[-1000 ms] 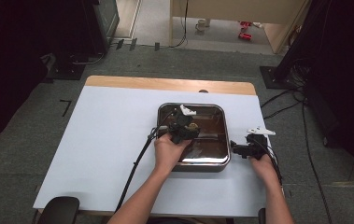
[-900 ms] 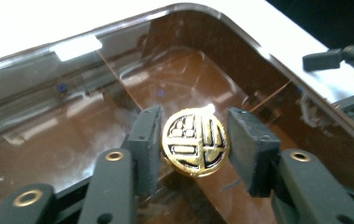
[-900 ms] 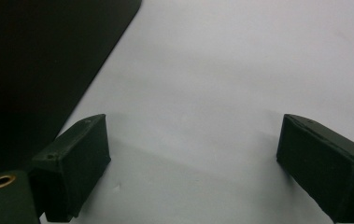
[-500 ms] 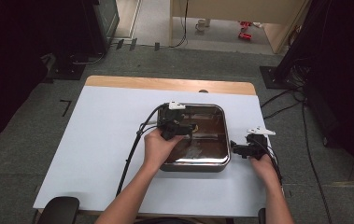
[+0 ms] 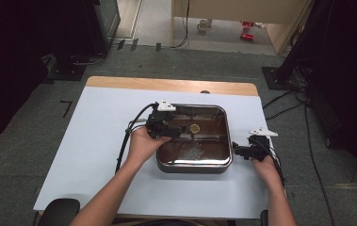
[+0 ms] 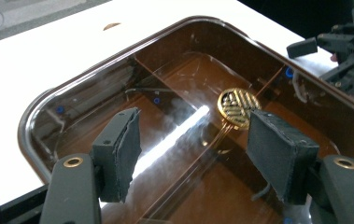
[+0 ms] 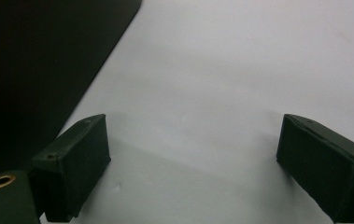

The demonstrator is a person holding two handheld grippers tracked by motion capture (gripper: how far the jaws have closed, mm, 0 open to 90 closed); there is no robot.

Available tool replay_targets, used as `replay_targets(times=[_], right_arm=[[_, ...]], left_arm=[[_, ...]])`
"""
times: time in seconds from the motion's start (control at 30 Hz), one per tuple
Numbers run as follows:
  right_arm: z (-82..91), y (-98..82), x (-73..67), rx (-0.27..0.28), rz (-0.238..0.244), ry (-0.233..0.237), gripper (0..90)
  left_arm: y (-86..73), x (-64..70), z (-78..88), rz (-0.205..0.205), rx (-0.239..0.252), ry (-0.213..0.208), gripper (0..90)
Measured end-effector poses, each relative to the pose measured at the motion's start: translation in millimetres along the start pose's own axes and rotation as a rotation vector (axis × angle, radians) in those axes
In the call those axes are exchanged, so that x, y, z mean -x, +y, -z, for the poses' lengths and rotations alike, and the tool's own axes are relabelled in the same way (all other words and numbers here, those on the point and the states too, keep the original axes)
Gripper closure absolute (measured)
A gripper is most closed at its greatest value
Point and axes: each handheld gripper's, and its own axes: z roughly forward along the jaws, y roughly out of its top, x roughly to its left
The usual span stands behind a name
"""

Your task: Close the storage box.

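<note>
Left claw (image 6: 193, 158) held over the left half of the steel tray (image 5: 227, 141), jaws wide apart, gripping nothing. Tray sits on the white table (image 5: 86, 141), right of centre. A small gold patterned disc (image 6: 238, 108) lies flat on the tray floor, just ahead of my right-hand pad (image 6: 279, 161), not touching it. Right claw (image 7: 193, 172) hangs low over bare tabletop just beside the tray's right wall, jaws also spread wide, empty.
</note>
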Motion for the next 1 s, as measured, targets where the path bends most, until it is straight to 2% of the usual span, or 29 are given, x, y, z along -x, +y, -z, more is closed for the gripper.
replay_targets(times=[0.07,0.17,0.27,0.4,0.47,0.67,0.87,1.0], right_arm=[[0.0,0.0,0.0,-0.001,-0.001,0.000,9.0],[0.1,0.0,-0.1,0.000,-0.001,0.000,9.0],[0.0,0.0,0.0,0.000,0.000,0.001,9.0],[0.0,-0.1,0.0,0.000,0.001,0.000,9.0],[-0.1,0.0,-0.1,0.001,-0.002,0.000,9.0],[0.0,0.0,-0.1,0.000,-0.001,0.000,9.0],[0.0,0.0,-0.1,0.000,-0.002,0.000,9.0],[0.0,0.0,-0.1,0.000,-0.001,0.000,8.9]], left_arm=[[-0.7,-3.2,1.1,-0.001,0.004,0.016,34.6],[-3.0,-8.8,3.8,-0.053,-0.008,0.057,34.8],[-4.2,-16.9,7.3,-0.032,-0.022,0.026,34.9],[-10.0,-26.9,14.2,-0.035,-0.029,0.033,34.9],[-12.7,-33.3,18.2,-0.014,-0.023,0.036,34.9],[-21.4,-49.4,30.8,0.007,0.000,0.035,34.4],[-32.9,-62.5,38.5,0.013,0.012,0.050,34.1],[-43.6,-72.1,42.7,-0.007,0.008,0.082,33.0]])
